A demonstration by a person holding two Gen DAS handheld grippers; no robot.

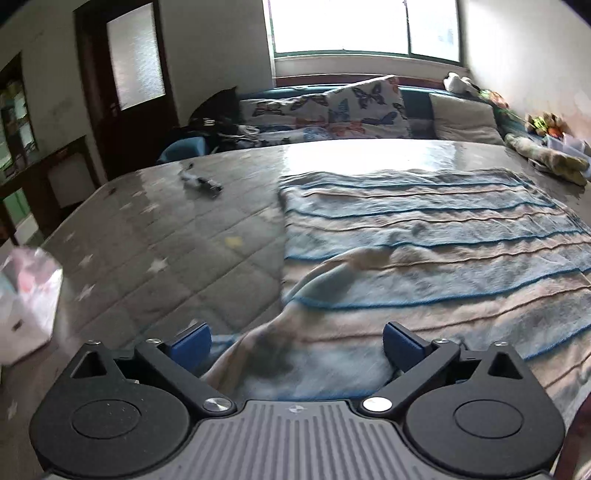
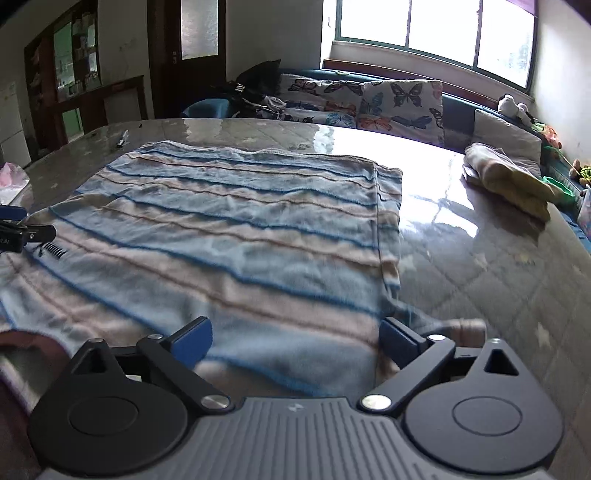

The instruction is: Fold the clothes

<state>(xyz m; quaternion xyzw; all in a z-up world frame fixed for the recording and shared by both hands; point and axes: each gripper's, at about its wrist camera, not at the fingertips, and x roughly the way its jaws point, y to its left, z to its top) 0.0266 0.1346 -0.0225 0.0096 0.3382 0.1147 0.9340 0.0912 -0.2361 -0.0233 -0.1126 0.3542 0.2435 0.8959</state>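
Surface: quilted grey star-print mattress (image 1: 155, 236) under a glossy clear cover, with butterfly-print pillows (image 2: 388, 103) along the far edge below the window (image 2: 436, 33).
Garment: I see one striped garment (image 1: 424, 236), in pale blue and beige bands with thin dark-blue lines, spread flat on the mattress.
Garment axis: I read the stripes as running left to right across both views; the side edges run away from me toward the pillows. I cannot tell the long axis, since the near part is hidden under the grippers.
Near left corner: bunched into a raised fold that lies between the left fingers.
Left gripper (image 1: 297, 341): blue pads (image 1: 190, 341) spread wide apart, fabric between them but not pinched.
Right gripper (image 2: 295, 341): pads spread wide, low over the near right hem; a sleeve end (image 2: 469, 328) sticks out just beside the right pad.
Other items: folded yellowish cloth (image 2: 509, 177) well apart at the far right; small dark object (image 1: 201, 181) at the far left.
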